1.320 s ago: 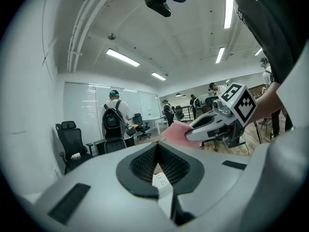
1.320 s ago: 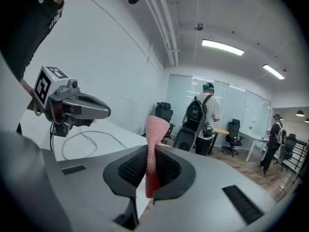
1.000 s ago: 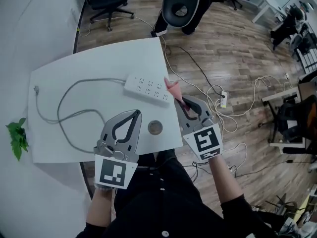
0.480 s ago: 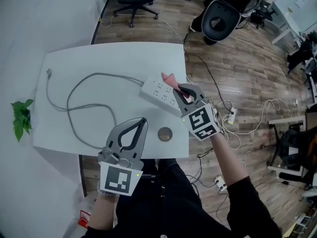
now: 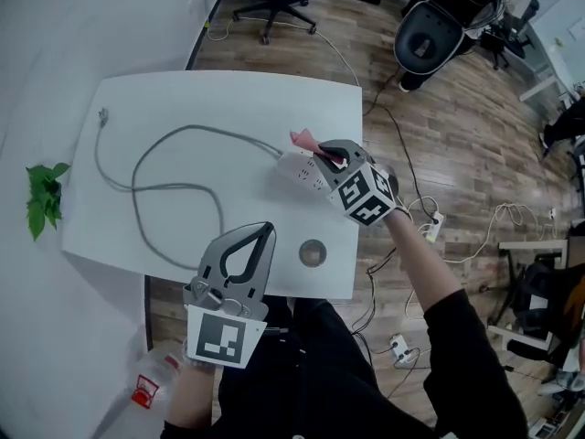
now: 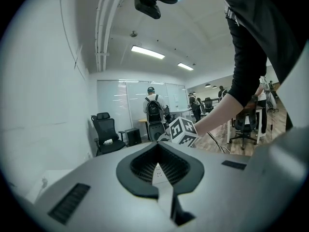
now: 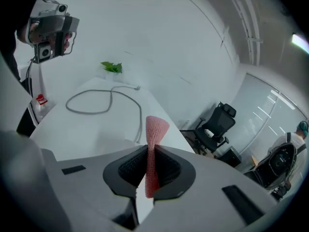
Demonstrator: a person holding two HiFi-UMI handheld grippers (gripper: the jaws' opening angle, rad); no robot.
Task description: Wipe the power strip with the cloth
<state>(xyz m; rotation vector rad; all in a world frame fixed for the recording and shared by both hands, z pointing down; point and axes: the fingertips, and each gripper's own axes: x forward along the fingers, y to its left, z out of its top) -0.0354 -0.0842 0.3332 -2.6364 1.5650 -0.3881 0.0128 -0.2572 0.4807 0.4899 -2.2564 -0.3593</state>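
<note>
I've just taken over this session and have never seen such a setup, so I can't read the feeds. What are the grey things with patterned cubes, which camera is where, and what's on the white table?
There is no robot arm here. A person holds a hand-held gripper in each hand, and the marker cube on each is part of it. The top-down picture comes from a camera on the person's head. The other two come from cameras riding on each hand-held gripper, looking along its jaws. On the white table are a white power strip, its grey cable looping leftward, and a round disc. The right hand-held gripper is shut on a pink cloth, over the strip's end away from the cable. The left hand-held gripper is shut and empty, near the table's front edge.
</note>
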